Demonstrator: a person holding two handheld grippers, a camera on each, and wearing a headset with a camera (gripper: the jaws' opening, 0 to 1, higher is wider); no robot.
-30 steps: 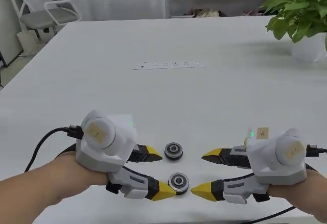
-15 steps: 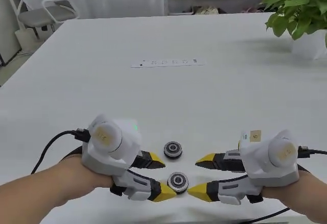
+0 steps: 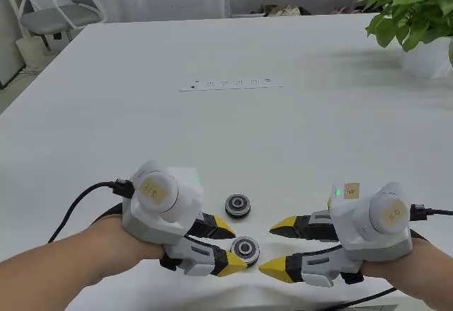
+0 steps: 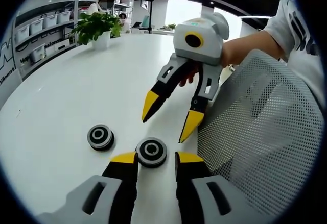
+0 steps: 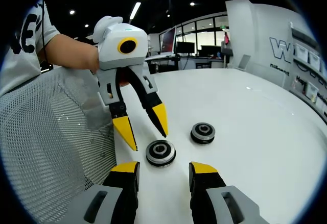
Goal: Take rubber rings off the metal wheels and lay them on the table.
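Two metal wheels (image 3: 238, 205) on table (image 3: 283, 134); left hand-held gripper (image 3: 238, 249), right hand-held gripper (image 3: 267, 247) both spread, flanking nearer wheel (image 3: 245, 248).

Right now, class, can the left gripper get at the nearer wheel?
Probably yes: the left gripper is open, and the nearer wheel lies just at its tips on the table. The right gripper, opposite, stands clear.
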